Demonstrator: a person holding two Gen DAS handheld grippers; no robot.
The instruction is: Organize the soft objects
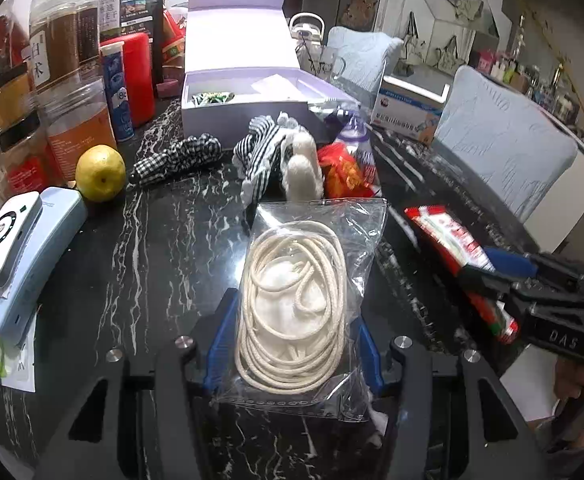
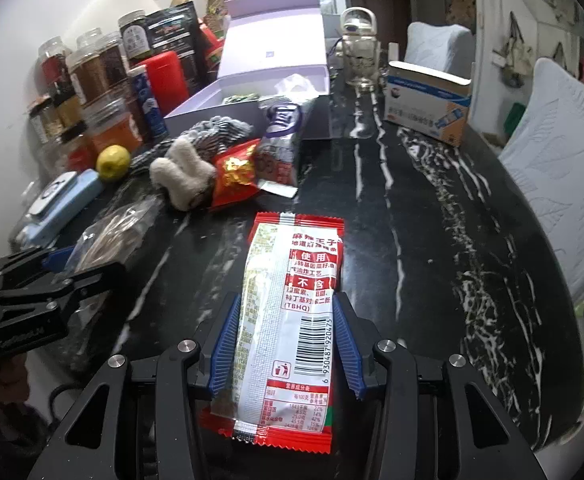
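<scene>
While clamped at its lower end between the blue ribbed pads of the left gripper (image 1: pixel 293 308), lies flat on the black, white-veined table (image 2: pixel 411 240): a clear zip bag (image 1: pixel 323 232), crinkled and glossy, packed with a loose coil of cream rope (image 1: pixel 288 344) around something white and soft. Closed on both sides of the bag, jaws well short of touching each other. Just beyond the bag's far edge, a heap of soft things: a white plush toy (image 1: pixel 301 168) against striped black-and-white cloth (image 1: pixel 264 152), a checked fabric piece (image 1: pixel 180 156) to the left, a crumpled red snack bag (image 1: pixel 341 172) to the right. Behind the heap, an open lavender box (image 1: pixel 244 96) with its lid upright. Near the left edge, a yellow lemon (image 1: pixel 100 174) beside jars. Over on the other side, pinched likewise by the right gripper (image 2: pixel 286 300): a long red-and-white snack packet (image 2: pixel 288 360), printed side with barcode facing up, serrated ends, lengthwise between the fingers and flat on the tabletop. Pressed against both long edges of the packet, blue pads, jaws partly closed.
</scene>
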